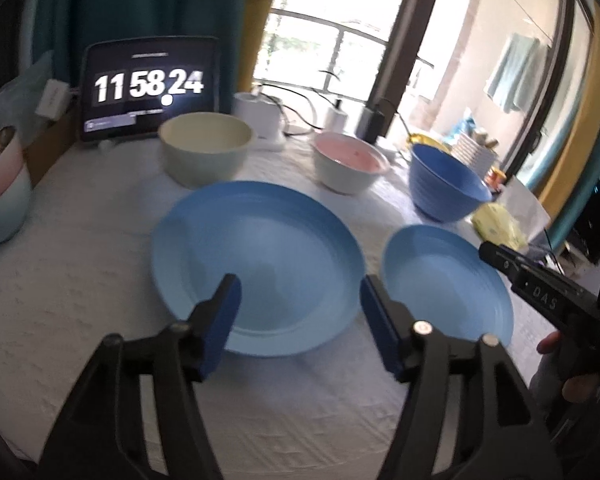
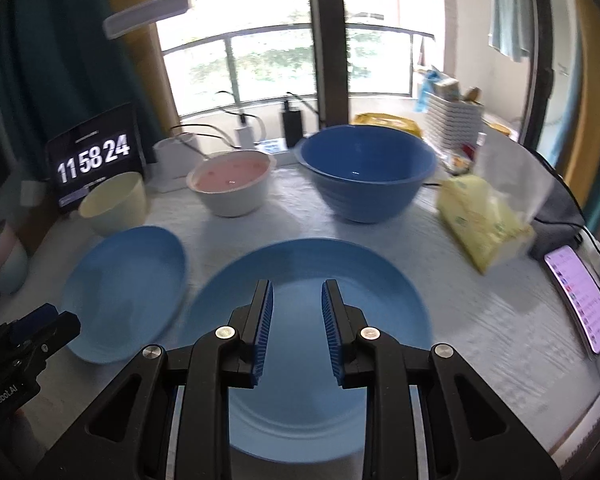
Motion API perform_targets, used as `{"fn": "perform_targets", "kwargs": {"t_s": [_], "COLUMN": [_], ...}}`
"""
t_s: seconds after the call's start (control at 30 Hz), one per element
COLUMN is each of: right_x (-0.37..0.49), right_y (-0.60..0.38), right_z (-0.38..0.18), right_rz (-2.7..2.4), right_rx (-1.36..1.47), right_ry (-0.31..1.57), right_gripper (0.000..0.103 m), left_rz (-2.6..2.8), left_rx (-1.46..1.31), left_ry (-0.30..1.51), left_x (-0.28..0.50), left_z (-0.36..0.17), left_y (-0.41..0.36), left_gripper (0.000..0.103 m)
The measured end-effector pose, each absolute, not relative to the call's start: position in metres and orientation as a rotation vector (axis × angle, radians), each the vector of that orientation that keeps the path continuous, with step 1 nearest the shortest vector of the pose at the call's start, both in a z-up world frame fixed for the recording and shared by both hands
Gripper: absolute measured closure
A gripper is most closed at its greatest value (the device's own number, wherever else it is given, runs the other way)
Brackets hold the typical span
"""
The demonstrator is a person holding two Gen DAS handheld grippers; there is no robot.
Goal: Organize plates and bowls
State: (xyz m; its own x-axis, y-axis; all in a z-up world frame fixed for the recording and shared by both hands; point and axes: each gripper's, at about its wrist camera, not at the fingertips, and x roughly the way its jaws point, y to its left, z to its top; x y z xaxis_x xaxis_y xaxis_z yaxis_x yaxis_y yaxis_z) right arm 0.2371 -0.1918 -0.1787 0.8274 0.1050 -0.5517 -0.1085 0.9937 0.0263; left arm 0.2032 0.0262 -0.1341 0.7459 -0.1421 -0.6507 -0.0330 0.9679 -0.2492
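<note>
Nearest the cameras, two black handheld grippers with blue ribbed pads hover above a white textured tablecloth (image 1: pixel 60 280). The left gripper (image 1: pixel 300 312) has its jaws wide apart over the near rim of a large pale-blue round plate (image 1: pixel 256 256), holding nothing. The right gripper (image 2: pixel 296 328) hangs with jaws partly open and empty above a second pale-blue round plate (image 2: pixel 312 280). The two plates lie side by side, close together.

Behind them stands a row of bowls: a cream round bowl (image 1: pixel 206 152), a white bowl with pink inside (image 1: pixel 350 164) and a deep blue ribbed bowl (image 2: pixel 366 172). A tablet showing a clock (image 1: pixel 150 88) leans at the back.

Likely risk: lifting either plate by its thin rim could tip it against its neighbour, since the gap between them is narrow. On the right, a yellow tissue pack (image 2: pixel 482 228) and a lit phone (image 2: pixel 582 300) near the table edge crowd that side; open cloth lies to the left.
</note>
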Motion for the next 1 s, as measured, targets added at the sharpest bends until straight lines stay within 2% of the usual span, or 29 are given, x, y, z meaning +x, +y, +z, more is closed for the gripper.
{"fn": "perform_targets", "kwargs": {"t_s": [0.4,1.0], "right_x": [0.252,0.278], "right_y": [-0.133,-0.088], "right_z": [-0.179,-0.195], "right_rz": [0.196,0.241], "right_rx": [-0.059,-0.089], "right_ry": [0.598,0.654], "right_gripper": [0.076,0.076], "left_rz": [0.036,0.066], "left_rx": [-0.294,-0.302], "left_ry": [0.747,0.787], "left_x": [0.208,0.227], "left_z": [-0.143,-0.164], "left_y": [0.080,0.116], "left_gripper": [0.038,0.038]}}
